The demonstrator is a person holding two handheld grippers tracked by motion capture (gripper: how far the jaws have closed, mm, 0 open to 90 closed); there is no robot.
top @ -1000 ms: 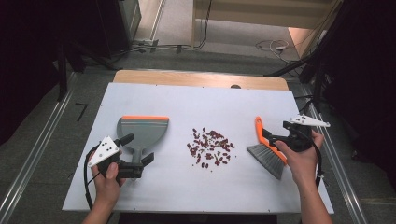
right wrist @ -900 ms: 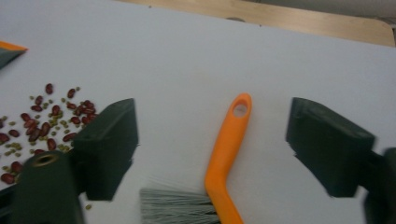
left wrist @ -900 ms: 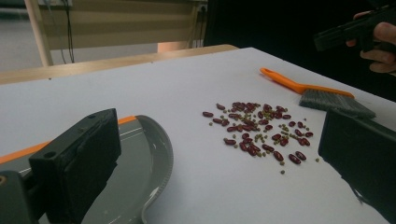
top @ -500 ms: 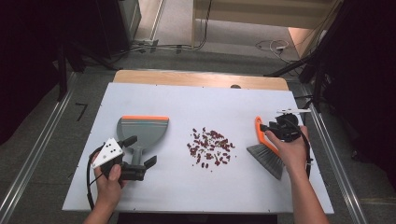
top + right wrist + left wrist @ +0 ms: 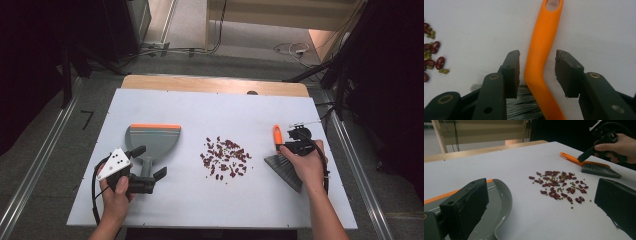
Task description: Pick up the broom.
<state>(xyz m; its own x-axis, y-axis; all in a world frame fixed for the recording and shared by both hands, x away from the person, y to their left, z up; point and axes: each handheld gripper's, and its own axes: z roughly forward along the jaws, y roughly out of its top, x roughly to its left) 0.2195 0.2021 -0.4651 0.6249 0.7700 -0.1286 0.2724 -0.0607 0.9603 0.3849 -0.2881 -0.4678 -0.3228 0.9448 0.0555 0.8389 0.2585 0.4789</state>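
A heap of red and green beans lies mid-table. To its left is a grey dustpan with an orange lip. My left gripper stands wide open astride the dustpan's handle. On the right lies a brush with grey bristles and an orange handle. My right gripper points down over that handle. Its jaws have just been closing and now stand on either side of the handle, a narrow gap showing at each pad.
The white tabletop ends in a wooden strip at the far side. Metal rails run along both sides of the table. Cables lie on the floor beyond.
My right gripper has dropped and tipped down over the brush handle, and its jaws have narrowed around it. The left hand and dustpan have stayed put.
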